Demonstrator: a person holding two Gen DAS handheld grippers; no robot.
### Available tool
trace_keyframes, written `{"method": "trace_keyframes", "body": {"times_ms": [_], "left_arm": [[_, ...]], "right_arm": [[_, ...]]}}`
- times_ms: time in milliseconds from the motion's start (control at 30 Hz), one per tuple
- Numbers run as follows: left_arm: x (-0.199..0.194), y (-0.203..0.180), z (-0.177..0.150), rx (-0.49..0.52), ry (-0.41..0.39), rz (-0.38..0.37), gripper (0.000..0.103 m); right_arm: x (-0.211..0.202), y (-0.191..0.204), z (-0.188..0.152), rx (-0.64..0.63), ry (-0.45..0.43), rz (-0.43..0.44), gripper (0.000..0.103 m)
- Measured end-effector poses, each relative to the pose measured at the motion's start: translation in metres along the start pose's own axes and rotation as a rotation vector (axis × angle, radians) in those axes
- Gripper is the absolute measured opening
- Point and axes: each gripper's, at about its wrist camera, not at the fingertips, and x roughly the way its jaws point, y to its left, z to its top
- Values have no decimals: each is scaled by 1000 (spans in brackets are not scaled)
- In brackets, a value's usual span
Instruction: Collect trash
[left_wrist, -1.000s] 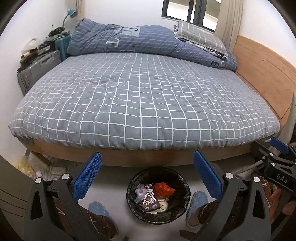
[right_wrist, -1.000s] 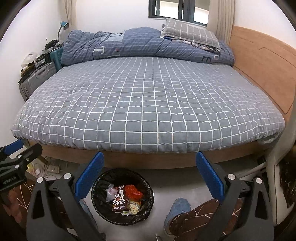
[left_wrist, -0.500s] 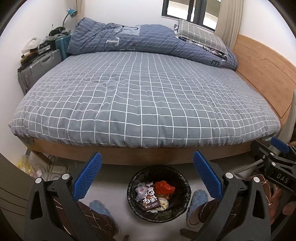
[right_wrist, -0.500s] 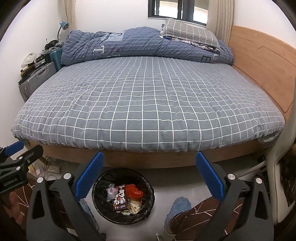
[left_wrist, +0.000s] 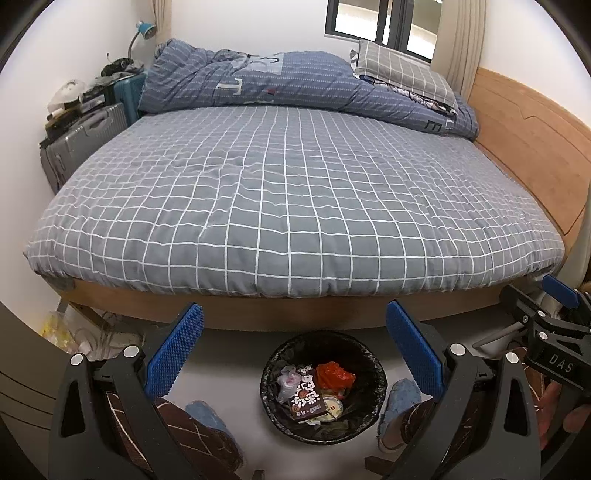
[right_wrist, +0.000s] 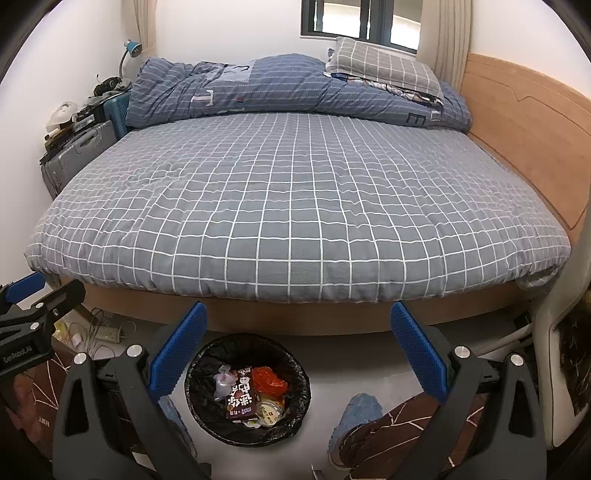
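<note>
A round bin with a black liner (left_wrist: 373, 376) stands on the floor at the foot of the bed; it also shows in the right wrist view (right_wrist: 299, 387). In it lie a dark snack packet (left_wrist: 304, 397), a red wrapper (left_wrist: 334, 374) and a clear plastic scrap (left_wrist: 286, 380). My left gripper (left_wrist: 293, 356) is open and empty above the bin. My right gripper (right_wrist: 297, 352) is open and empty, above and right of the bin. Each gripper shows at the edge of the other's view.
A bed with a grey checked cover (left_wrist: 295, 206) fills the view; a blue duvet (left_wrist: 266, 85) and pillow (left_wrist: 402, 74) lie at its head. Suitcases (left_wrist: 81, 144) stand at the left wall. The person's slippered feet (left_wrist: 399, 398) flank the bin. Cables lie under the bed's left corner (right_wrist: 103, 332).
Both views have tilted up slightly, so the bed and bin sit a little lower in frame. Both grippers stay open and empty.
</note>
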Motion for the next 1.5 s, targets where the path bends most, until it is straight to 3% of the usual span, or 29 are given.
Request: {"method": "trace_keyframes", "body": {"times_ms": [267, 1033, 1500], "left_arm": [[-1, -1, -1, 8, -8, 47, 97], [4, -4, -4, 4, 29, 38, 97], [3, -6, -4, 14, 11, 44, 97]], "right_arm": [[1, -2, -1, 11, 4, 5, 95], [2, 3, -5, 4, 6, 10, 95], [2, 5, -5, 3, 4, 12, 95]]}}
